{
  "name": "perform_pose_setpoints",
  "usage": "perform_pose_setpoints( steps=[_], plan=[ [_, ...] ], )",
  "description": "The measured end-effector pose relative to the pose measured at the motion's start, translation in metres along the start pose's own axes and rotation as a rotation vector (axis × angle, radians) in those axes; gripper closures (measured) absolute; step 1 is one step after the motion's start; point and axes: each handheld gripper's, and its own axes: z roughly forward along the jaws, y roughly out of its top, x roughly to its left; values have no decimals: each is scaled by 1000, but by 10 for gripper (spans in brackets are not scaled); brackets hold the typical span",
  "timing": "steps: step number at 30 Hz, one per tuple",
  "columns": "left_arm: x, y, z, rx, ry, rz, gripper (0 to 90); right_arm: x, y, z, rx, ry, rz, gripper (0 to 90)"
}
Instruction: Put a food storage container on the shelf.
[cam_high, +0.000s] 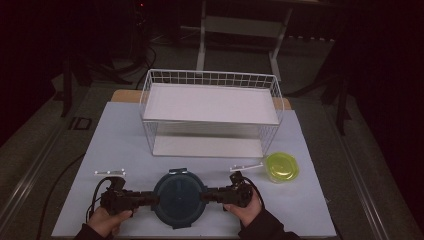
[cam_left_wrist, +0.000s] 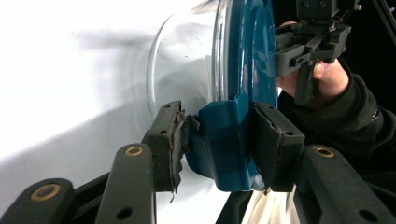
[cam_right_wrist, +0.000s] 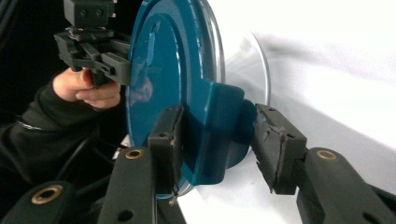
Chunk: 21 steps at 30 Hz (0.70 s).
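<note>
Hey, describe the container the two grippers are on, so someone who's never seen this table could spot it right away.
Start at the white wire rack on the pale table, then come to the near edge. There sits the round glass bowl with the dark teal lid, side tabs between the left gripper and right gripper. The other container is smaller and yellow-green.

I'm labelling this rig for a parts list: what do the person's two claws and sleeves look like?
Both the left claw and the right claw are black, blocky tools with two flat jaws each, joined by brass-coloured rivets and faced with worn dark rubber pads. A black cable trails from the left one. The sleeves are dark, with ribbed cuffs.
</note>
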Motion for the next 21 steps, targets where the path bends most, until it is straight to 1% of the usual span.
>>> perform_pose_setpoints(
  steps=[1,2,3,5,6,7,8,9,11,12,13,15,16,18,19,21],
  plan=[
    [0,-1,0,-1,-3,0,551,0,0,0,0,0,0,552],
    [0,-2,-1,-1,-4,-1,553,0,0,0,5,10,9,556],
    [0,-3,-1,-5,-7,-6,555,1,1,0,15,19,5,561],
    [1,-4,-1,-12,-11,-14,556,1,1,0,16,19,5,562],
    [1,-5,-1,-17,-14,-15,556,2,1,0,17,21,9,566],
    [1,-5,-1,-21,-13,-20,556,1,0,0,16,30,27,568],
    [0,-5,-1,-25,-7,-24,556,1,0,0,16,30,27,568],
    [-1,-5,-1,-26,-2,-21,556,2,0,0,13,20,21,565],
    [-1,-6,-1,-35,3,-39,557,6,-2,-1,3,-12,8,562],
    [-2,-7,-1,-41,7,-37,556,7,-2,-1,0,-16,8,563],
    [-3,-7,-1,-46,11,-48,556,7,-2,-1,0,-16,8,563],
    [-4,-7,-1,-46,17,-53,556,7,-3,-1,-4,-19,23,563],
    [-5,-7,-1,-52,21,-68,556,8,-3,-1,-3,-21,23,564],
    [-6,-7,-1,-51,23,-72,556,8,-4,-2,-5,-25,30,565],
    [-7,-6,0,-56,24,-80,557,9,-4,-2,-2,-27,29,565],
    [-9,-5,0,-49,33,-76,557,8,-4,-3,0,-27,37,566]
  ],
)
